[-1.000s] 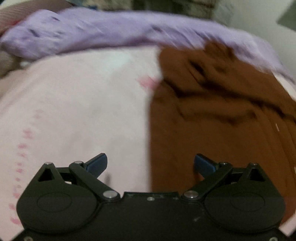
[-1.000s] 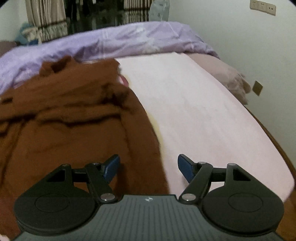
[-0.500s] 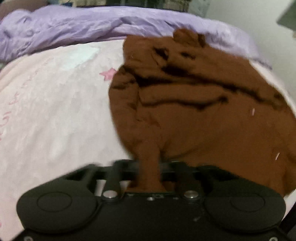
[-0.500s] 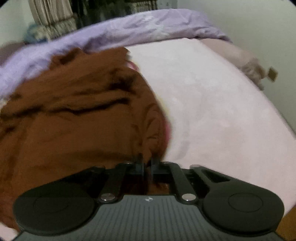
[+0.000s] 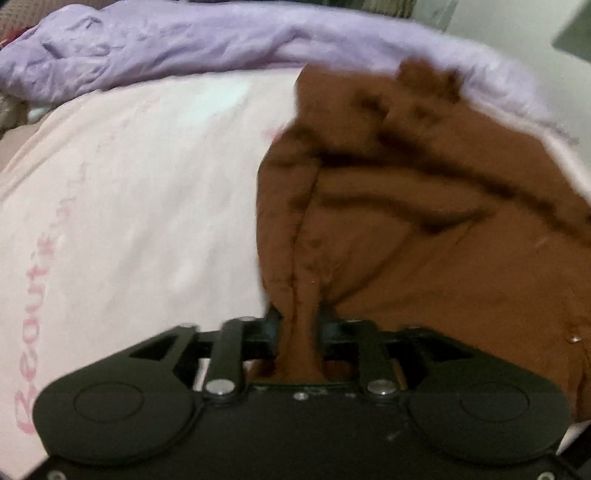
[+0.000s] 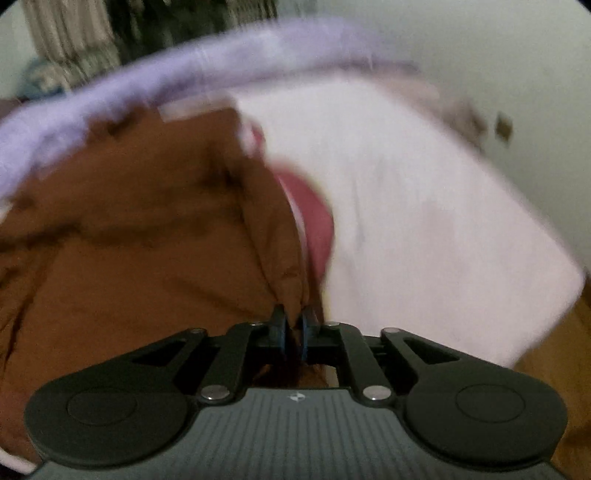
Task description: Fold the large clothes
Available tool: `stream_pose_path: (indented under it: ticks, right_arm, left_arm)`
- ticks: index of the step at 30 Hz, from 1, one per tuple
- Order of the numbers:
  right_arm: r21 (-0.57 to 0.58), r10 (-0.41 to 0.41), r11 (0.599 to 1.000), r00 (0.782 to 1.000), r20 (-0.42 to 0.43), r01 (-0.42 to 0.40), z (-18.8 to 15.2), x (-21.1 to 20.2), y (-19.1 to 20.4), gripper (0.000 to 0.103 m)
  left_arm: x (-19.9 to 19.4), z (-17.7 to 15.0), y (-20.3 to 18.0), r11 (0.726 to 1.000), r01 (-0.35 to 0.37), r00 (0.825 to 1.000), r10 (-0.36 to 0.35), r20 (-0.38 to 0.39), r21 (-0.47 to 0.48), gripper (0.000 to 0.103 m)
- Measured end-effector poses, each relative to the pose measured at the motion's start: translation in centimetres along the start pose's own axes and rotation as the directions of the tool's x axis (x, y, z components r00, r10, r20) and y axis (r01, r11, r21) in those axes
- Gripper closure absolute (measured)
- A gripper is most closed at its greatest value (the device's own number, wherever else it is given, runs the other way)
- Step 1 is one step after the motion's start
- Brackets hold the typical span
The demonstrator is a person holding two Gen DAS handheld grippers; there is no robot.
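A large brown garment lies on a pale pink bed sheet. My left gripper is shut on a bunched fold at the garment's left near edge. In the right wrist view the same brown garment fills the left half. My right gripper is shut on a pinch of its right near edge, lifted off the sheet. A pink patch shows under the raised edge. Both views are blurred.
A crumpled lilac duvet runs along the far side of the bed, also in the right wrist view. A white wall stands at the right. Wooden floor shows past the bed's near right corner. Curtains hang far left.
Both grippers went from open above the garment to shut on its near edge. Since then they have lifted the edge, and the cloth is drawn up into folds.
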State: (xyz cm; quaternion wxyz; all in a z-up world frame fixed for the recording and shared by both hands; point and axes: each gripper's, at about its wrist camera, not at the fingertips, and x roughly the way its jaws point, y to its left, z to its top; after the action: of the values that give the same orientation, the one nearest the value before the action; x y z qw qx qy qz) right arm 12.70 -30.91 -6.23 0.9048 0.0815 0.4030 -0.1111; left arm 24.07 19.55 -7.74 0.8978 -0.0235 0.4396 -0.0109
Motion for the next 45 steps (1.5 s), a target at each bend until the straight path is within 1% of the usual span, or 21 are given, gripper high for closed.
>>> stream_pose_path:
  ticks: [1,2,3,4,5,6,7,9,11,13,15,18,20,22,25,31,34,39,41,43,45]
  right_arm:
    - [0.002,-0.019,1.000,1.000,0.021,0.019,-0.4,0.3,0.2,0.066]
    - [0.007,-0.055,0.998,0.997,0.052,0.055,-0.4,-0.1,0.3,0.059]
    - [0.019,-0.115,0.993,0.989,0.090,0.113,0.0,-1.0,0.5,0.043]
    - [0.042,-0.181,0.983,0.974,0.134,0.177,0.3,-1.9,0.7,0.029]
    - [0.098,-0.270,0.962,0.945,0.186,0.255,0.8,-3.0,0.7,0.027]
    - [0.186,-0.345,0.933,0.909,0.233,0.307,1.2,-4.3,0.9,0.032]
    - [0.236,-0.337,0.932,0.900,0.276,0.277,1.3,-5.5,1.2,0.040]
    - [0.228,-0.160,0.970,0.917,0.365,0.079,1.3,-6.7,2.5,0.044]
    - [0.146,0.029,0.985,0.918,0.395,-0.095,1.0,-6.4,5.7,0.045]
    - [0.041,0.143,0.985,0.928,0.343,-0.167,1.2,-5.1,9.7,0.052]
    - [-0.051,0.240,0.971,0.928,0.284,-0.235,1.3,-3.5,13.6,0.054]
    - [-0.093,0.299,0.954,0.933,0.200,-0.286,0.9,-1.0,16.9,0.055]
    - [-0.103,0.295,0.954,0.944,0.145,-0.282,0.3,0.4,17.6,0.055]
    - [-0.125,0.261,0.960,0.961,0.090,-0.249,-0.2,1.2,17.9,0.056]
    - [-0.130,0.260,0.960,0.962,0.089,-0.247,-1.0,1.0,17.9,0.059]
    - [-0.180,0.191,0.968,0.977,0.090,-0.173,-0.1,2.6,17.6,0.063]
    - [-0.132,0.145,0.983,0.984,0.105,-0.130,0.1,2.5,15.1,0.061]
    - [-0.041,-0.023,0.999,0.990,0.137,0.029,0.0,2.2,9.2,0.061]
    - [0.015,-0.051,0.999,0.988,0.147,0.049,-0.1,1.9,6.4,0.062]
    - [0.064,-0.034,0.998,0.987,0.157,0.024,-0.4,1.4,4.1,0.064]
    - [0.095,-0.083,0.993,0.985,0.153,0.069,-0.6,1.3,2.8,0.064]
  left_arm:
    - [-0.2,0.1,-0.4,0.999,-0.041,0.999,0.041,0.011,-0.008,0.052]
    - [-0.7,0.6,-0.9,0.997,-0.077,0.997,0.077,0.027,-0.005,0.049]
    - [-1.5,1.1,-1.5,0.994,-0.112,0.992,0.111,0.063,-0.002,0.048]
    - [-2.5,1.4,-2.0,0.989,-0.149,0.982,0.149,0.117,-0.015,0.040]
    - [-3.6,1.7,-2.6,0.987,-0.158,0.972,0.162,0.169,-0.037,0.035]
    - [-4.4,1.7,-3.3,0.990,-0.132,0.970,0.139,0.199,-0.051,0.034]
    - [-4.8,2.0,-4.4,0.995,-0.089,0.973,0.096,0.210,-0.044,0.033]
    - [-4.6,2.3,-7.1,0.999,-0.038,0.977,0.039,0.209,-0.007,0.033]
    - [-3.3,2.2,-10.0,0.999,-0.013,0.985,0.007,0.175,0.035,0.033]
    - [-2.1,1.8,-12.3,0.998,-0.001,0.989,-0.008,0.149,0.063,0.033]
    - [-0.4,1.4,-14.7,0.996,-0.015,0.992,0.004,0.127,0.091,0.033]
    - [1.9,0.9,-17.6,0.986,-0.071,0.995,0.059,0.078,0.151,0.033]
    - [2.3,0.5,-18.1,0.977,-0.107,0.992,0.093,0.081,0.183,0.031]
    - [2.0,0.6,-17.8,0.977,-0.105,0.992,0.092,0.082,0.184,0.031]
    - [2.6,0.9,-17.4,0.981,-0.095,0.994,0.084,0.069,0.167,0.027]
    - [3.7,1.7,-17.1,0.985,-0.072,0.996,0.063,0.064,0.154,0.022]
    - [3.6,1.8,-16.6,0.986,-0.068,0.996,0.059,0.063,0.154,0.021]
    - [2.9,1.8,-14.5,0.988,-0.052,0.998,0.045,0.055,0.143,0.020]
    - [2.4,1.7,-12.9,0.988,-0.087,0.995,0.080,0.061,0.127,0.020]
    - [2.1,1.5,-10.7,0.981,-0.158,0.986,0.150,0.076,0.110,0.021]
    - [2.1,1.2,-8.2,0.974,-0.210,0.976,0.204,0.077,0.083,0.021]
